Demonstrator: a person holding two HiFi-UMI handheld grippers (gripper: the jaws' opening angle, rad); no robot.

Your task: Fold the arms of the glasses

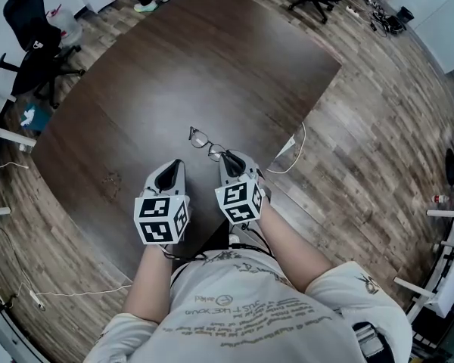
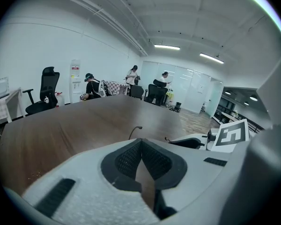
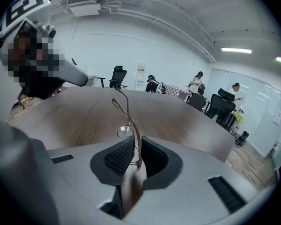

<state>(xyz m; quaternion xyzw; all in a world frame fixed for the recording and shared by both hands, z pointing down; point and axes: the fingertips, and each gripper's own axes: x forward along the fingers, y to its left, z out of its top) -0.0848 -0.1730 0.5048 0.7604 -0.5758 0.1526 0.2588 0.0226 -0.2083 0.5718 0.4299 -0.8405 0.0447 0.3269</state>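
Observation:
Thin metal-framed glasses (image 1: 204, 140) lie near the front edge of the dark wooden table (image 1: 212, 59). My right gripper (image 1: 231, 158) is at their near end. In the right gripper view the glasses (image 3: 125, 110) stand up out of the narrow gap of that gripper (image 3: 136, 148), whose pads close on the thin frame, one lens just beyond the tips. My left gripper (image 1: 172, 171) hovers beside it to the left, shut and empty (image 2: 141, 147). From the left gripper view I see a curved arm tip of the glasses (image 2: 133, 130) and the right gripper (image 2: 196, 142).
A white cable (image 1: 291, 153) hangs off the table's right edge. Black office chairs (image 1: 34, 40) stand around the table on the wood floor. Several people (image 2: 131, 76) are at the far end of the room. The person's torso is just behind the grippers.

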